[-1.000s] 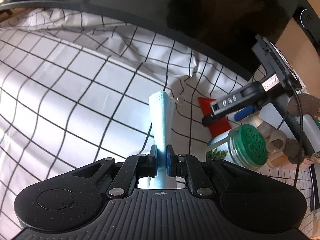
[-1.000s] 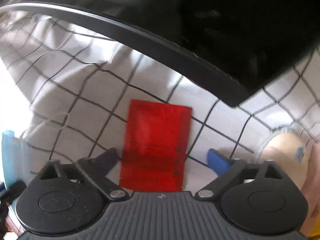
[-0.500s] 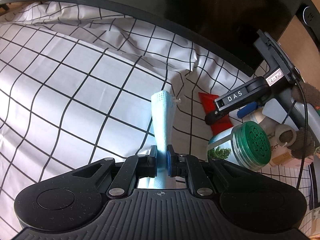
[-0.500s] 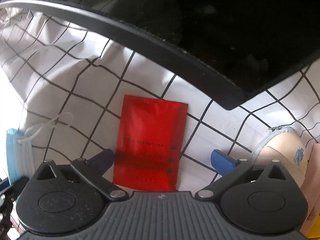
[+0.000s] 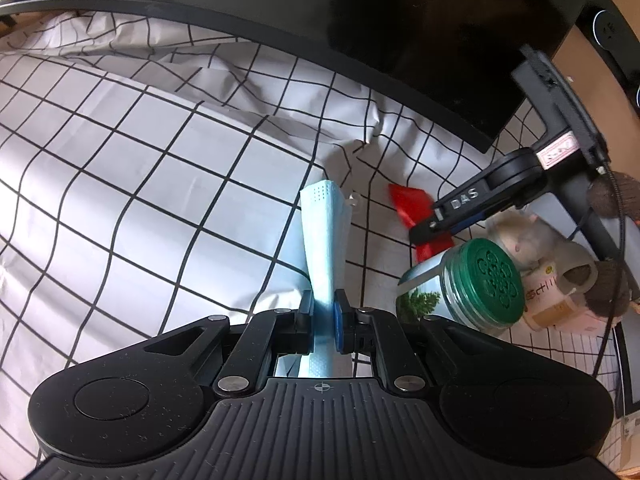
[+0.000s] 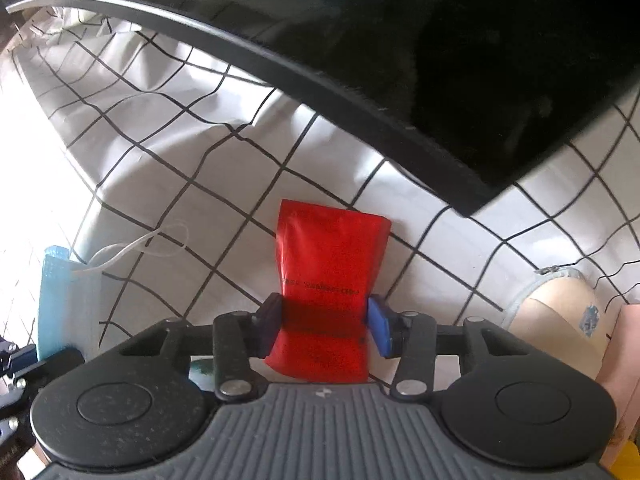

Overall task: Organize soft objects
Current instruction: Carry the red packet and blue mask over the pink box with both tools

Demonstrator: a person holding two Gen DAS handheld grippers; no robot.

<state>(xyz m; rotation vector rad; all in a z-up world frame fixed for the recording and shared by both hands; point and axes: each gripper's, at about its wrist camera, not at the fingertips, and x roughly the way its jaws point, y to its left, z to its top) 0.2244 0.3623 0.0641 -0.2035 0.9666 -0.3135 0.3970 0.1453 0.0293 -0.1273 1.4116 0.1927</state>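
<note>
My left gripper (image 5: pixel 323 312) is shut on a light blue face mask (image 5: pixel 324 236), which stands up folded between the pads above the checked cloth. The mask also shows at the left of the right wrist view (image 6: pixel 56 300), its white ear loop (image 6: pixel 136 246) trailing on the cloth. My right gripper (image 6: pixel 324 322) is shut on a red soft pouch (image 6: pixel 330 264), pinching its lower half so the sides crease inward. The pouch also shows in the left wrist view (image 5: pixel 412 208), partly hidden behind the right gripper's black arm (image 5: pixel 480 200).
A white cloth with a black grid (image 5: pixel 160 168) covers the surface. A large dark monitor (image 5: pixel 360 32) overhangs the back. To the right stand a green-lidded jar (image 5: pixel 476 288), a plush toy (image 5: pixel 532 240) and a beige rounded object (image 6: pixel 560 328).
My right gripper's fingers have closed from wide open onto the red pouch, squeezing it. My left gripper has kept its hold on the mask and pulled back slightly.
</note>
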